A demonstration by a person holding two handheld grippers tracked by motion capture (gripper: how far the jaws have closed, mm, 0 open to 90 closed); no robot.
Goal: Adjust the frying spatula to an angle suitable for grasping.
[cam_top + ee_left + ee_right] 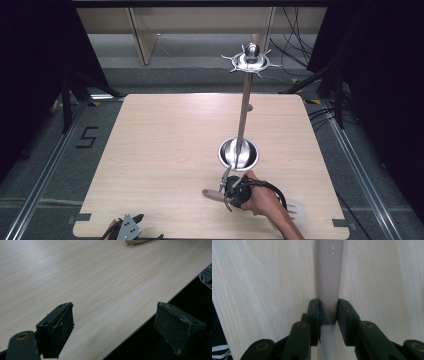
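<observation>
Right hand-held gripper clamped on pale beige plastic slotted turner's handle; lift level off light wood desk. Left hand-held gripper wide, empty.

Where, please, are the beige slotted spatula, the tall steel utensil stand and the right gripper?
beige slotted spatula (327,272), right gripper view, on its handle.
tall steel utensil stand (244,107), high view, on its upright pole.
right gripper (329,311), right gripper view, between the jaws shut on the handle.
</observation>
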